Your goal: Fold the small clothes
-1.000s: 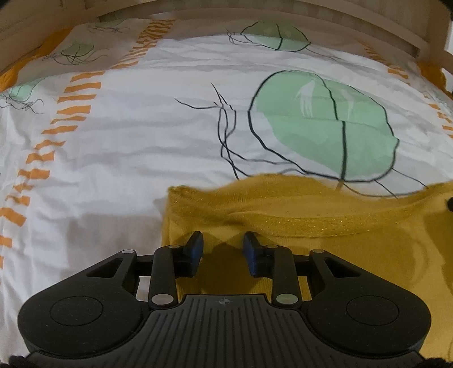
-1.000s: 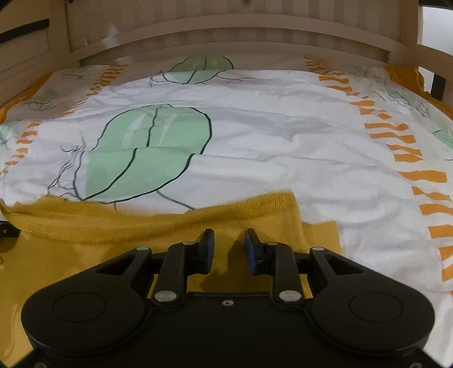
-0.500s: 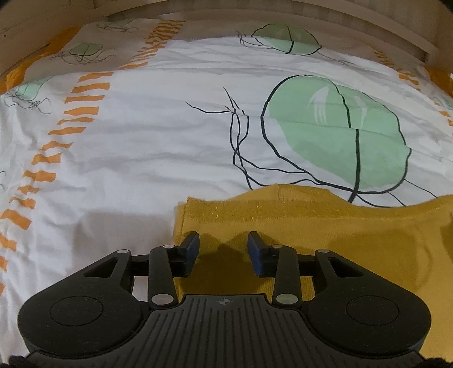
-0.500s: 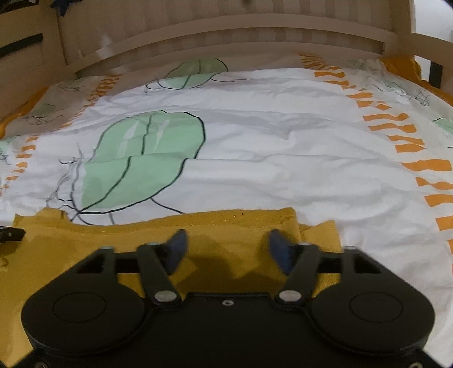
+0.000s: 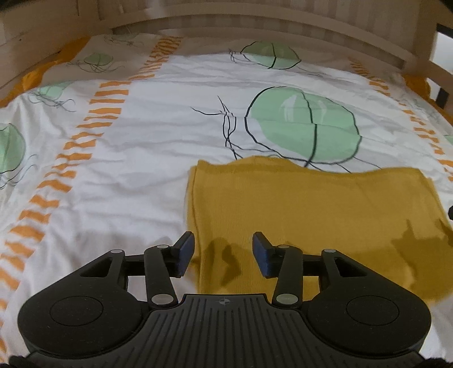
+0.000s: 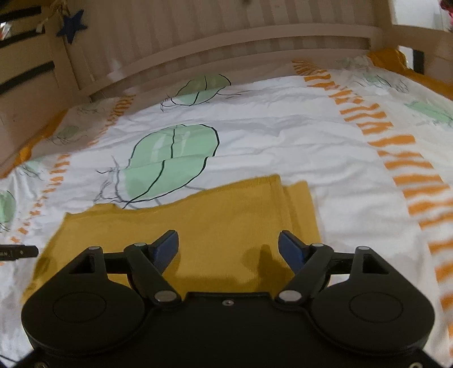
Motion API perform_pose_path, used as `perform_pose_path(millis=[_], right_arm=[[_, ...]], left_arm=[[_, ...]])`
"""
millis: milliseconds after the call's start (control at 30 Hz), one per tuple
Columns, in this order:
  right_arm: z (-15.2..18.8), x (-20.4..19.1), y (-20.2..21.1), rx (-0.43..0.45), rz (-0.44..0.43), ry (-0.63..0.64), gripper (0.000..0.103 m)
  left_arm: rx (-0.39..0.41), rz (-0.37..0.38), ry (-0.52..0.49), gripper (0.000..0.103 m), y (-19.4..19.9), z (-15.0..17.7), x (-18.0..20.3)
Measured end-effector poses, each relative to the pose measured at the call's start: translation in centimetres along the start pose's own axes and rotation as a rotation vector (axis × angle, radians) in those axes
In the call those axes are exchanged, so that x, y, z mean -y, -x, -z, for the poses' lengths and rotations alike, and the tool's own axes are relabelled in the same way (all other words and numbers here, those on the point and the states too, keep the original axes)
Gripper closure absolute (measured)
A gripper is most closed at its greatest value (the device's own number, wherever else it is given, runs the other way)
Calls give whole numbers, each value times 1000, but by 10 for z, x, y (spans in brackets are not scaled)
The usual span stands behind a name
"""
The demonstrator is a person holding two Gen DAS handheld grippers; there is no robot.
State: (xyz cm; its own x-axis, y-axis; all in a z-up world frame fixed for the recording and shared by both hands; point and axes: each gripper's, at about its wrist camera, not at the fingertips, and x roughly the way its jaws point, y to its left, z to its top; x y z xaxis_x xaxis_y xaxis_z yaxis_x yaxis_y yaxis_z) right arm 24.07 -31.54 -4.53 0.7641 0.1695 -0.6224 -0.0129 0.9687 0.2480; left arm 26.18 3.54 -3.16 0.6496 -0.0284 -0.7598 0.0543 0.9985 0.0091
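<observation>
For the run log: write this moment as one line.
step: fold laid | left tool: open, empty | right tool: open, empty | mustard garment: folded, flat on bedsheet | both tools above it

Mustard knit garment, folded, flat on bed, right layers offset

Garment lies flat on bedsheet, headboard behind. Left gripper over garment's left edge; right gripper over its right part. Star ornament hangs far left by the headboard.
</observation>
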Motion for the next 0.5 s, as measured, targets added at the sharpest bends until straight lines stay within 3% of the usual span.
perform_pose_path(millis=[167, 500], right_arm=[[24, 0, 33, -11, -22, -48, 20], [73, 8, 61, -74, -45, -166, 20]], left_arm=[[-19, 5, -3, 55, 21, 32, -3], [-81, 14, 33, 55, 41, 90, -9]])
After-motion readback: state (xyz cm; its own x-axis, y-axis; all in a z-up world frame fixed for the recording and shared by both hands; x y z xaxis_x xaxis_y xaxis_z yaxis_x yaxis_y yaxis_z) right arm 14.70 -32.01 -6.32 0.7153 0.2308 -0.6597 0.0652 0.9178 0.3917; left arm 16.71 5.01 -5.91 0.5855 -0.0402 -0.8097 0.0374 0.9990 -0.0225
